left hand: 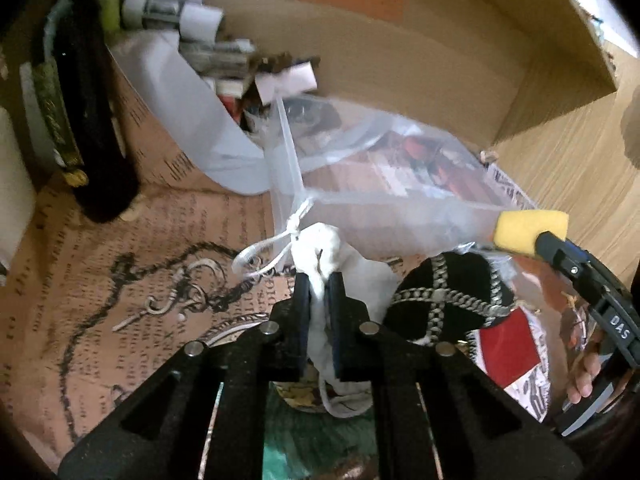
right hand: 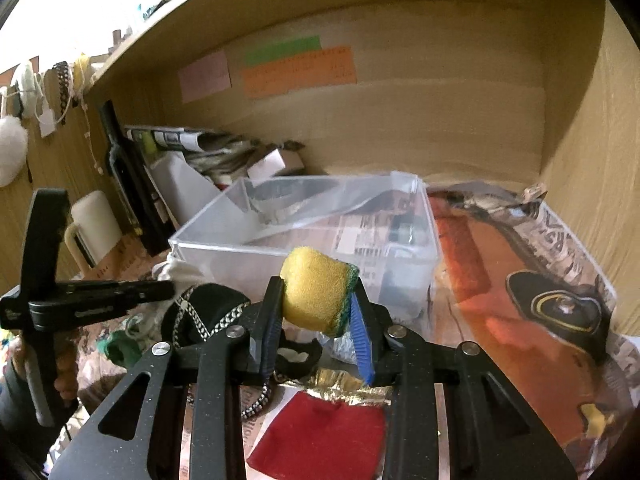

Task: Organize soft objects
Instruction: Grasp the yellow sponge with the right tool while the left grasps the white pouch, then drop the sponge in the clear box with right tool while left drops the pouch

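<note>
Two grips are already made, so your job now is to carry both loads cleanly to the clear plastic box [right hand: 304, 236]. Your left gripper [left hand: 319, 280] is clamped tight on the neck of the white cloth pouch [left hand: 320, 248], its drawstring [left hand: 272, 250] dangling loose to the left. Your right gripper [right hand: 316, 300] pinches the yellow sponge [right hand: 314, 292], green scouring side against the blue pad, and the foam bulges between the fingers.

Judging by the layout, the box just ahead of both tools is the likely home for soft things. Bring the sponge over the near wall before you let go, so it does not catch the rim and bounce out. Keep the pouch high enough that its hanging body and cord pass over the black chain-trimmed pouch [left hand: 448, 296] beside it; the cord could snag on that chain. Release one item at a time.

Below you lies paper printed with old newspaper text [left hand: 120, 280], wrinkled and likely to shift if dragged on. A red cloth square [right hand: 320, 436] sits beneath your right tool. All this sits inside a wooden shelf compartment with coloured notes [right hand: 298, 68] on the back panel, a dark bottle [left hand: 84, 112] at the left, and rolled papers behind.
</note>
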`<state>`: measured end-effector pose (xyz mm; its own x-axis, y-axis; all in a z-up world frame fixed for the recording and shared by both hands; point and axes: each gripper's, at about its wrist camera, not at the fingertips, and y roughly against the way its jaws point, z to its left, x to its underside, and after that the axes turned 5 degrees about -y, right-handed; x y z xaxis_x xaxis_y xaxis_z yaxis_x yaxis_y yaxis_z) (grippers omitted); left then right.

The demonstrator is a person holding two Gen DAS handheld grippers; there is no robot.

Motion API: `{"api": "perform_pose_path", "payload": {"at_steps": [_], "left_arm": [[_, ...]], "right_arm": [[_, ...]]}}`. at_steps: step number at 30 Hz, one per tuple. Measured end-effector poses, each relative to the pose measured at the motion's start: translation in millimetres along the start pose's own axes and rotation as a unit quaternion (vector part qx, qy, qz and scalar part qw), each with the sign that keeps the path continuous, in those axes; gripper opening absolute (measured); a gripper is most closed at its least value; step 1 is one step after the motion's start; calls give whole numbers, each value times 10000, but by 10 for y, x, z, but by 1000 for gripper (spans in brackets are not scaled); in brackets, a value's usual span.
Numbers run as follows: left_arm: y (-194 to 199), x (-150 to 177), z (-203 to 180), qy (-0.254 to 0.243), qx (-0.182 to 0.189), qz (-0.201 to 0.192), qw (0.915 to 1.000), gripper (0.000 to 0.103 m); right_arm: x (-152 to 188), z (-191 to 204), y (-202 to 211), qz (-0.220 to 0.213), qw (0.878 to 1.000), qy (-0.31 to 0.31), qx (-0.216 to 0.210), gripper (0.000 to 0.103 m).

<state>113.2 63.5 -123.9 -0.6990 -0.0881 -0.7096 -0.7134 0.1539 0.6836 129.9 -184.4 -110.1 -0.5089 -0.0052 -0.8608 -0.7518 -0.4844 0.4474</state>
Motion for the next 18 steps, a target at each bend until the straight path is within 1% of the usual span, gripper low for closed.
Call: {"api": "perform_pose_path", "payload": {"at_steps": [5,10,16,18], "left_arm": [[260,-78,-60,-61,-108,-351,9993,8],[513,-222,-87,-120,-112,-760,9970,8],[579,-542,-165,-221,-169,-1143,9931,8],[564,-623,-194,-256,-191,-1202,9922,8]], "right_arm": [[-65,15,91,-183,9998,42,-17,29],[-165,33,170,-415,9991,132,5,29],[-334,28,162,-601,9979,237,18,29],[-396,16,122,-614,9977,278,31,29]]}}
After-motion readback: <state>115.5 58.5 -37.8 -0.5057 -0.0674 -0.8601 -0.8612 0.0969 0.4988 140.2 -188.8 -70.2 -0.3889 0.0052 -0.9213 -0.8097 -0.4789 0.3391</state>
